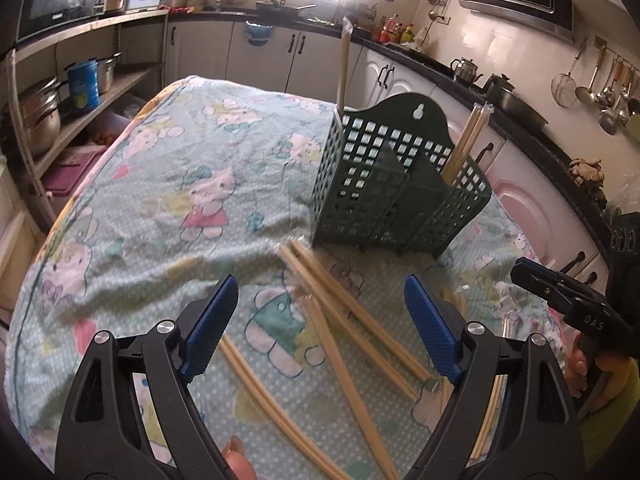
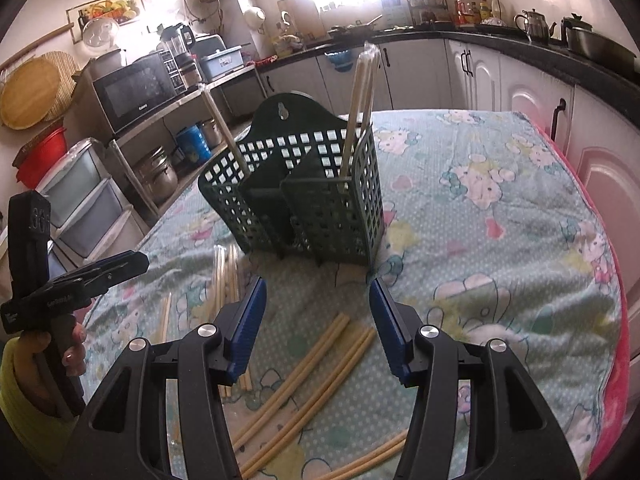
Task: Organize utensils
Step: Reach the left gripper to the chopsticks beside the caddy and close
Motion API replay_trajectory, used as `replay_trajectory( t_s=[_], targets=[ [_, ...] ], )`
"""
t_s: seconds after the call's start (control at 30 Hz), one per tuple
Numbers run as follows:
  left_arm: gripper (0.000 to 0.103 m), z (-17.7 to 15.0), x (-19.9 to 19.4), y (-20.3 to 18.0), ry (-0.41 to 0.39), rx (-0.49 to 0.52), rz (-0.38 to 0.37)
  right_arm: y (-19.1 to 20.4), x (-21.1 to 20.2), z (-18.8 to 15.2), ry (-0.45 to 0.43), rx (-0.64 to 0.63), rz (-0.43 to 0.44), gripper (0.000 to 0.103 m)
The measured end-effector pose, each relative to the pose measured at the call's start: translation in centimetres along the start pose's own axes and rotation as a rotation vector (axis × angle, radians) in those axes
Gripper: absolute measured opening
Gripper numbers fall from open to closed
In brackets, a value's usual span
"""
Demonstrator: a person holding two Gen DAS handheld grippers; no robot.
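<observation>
a kitchen worktop point(image 1: 168, 184) covered with a pale green cartoon-print cloth point(image 2: 500, 208). near its middle stands a dark green lattice utensil holder point(image 1: 384, 184) with inner dividers. a few wrapped pairs of pale wooden chopsticks stand upright in it: one pair point(image 2: 224, 128) in an end compartment, other pairs point(image 2: 360, 104) at the opposite end. more chopsticks point(image 1: 344, 312) lie loose and crossed on the cloth just in front of the holder. the left hand-held gripper point(image 1: 320, 320) hangs over the loose chopsticks, its blue pads point(image 1: 212, 320) wide apart and gripping nothing. the right hand-held gripper point(image 2: 318, 320) hangs above other loose chopsticks point(image 2: 304, 376), jaws partly open and empty. behind are white cabinets point(image 1: 280, 56) and a microwave point(image 2: 136, 88).
</observation>
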State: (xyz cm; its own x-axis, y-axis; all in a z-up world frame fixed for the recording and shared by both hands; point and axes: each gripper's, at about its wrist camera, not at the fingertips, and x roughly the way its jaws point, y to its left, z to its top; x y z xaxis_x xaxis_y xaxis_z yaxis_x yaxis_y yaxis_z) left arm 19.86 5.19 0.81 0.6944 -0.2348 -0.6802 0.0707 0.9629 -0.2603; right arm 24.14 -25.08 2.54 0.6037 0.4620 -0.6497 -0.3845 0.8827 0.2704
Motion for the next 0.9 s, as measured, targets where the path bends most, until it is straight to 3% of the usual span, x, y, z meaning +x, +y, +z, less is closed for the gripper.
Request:
replay_trajectory(
  t_s=[0.63, 0.9],
  targets=[
    [0.076, -4.0, 1.1, 1.6, 0.065, -0.037, 0.023, -0.7, 1.1, -3.7, 0.064, 0.02, -0.012, 0.052],
    [0.076, -5.3, 1.5, 3.0, 0.069, -0.071, 0.078, -1.0, 1.9, -4.8, 0.085, 0.017, -0.044, 0.052]
  ],
)
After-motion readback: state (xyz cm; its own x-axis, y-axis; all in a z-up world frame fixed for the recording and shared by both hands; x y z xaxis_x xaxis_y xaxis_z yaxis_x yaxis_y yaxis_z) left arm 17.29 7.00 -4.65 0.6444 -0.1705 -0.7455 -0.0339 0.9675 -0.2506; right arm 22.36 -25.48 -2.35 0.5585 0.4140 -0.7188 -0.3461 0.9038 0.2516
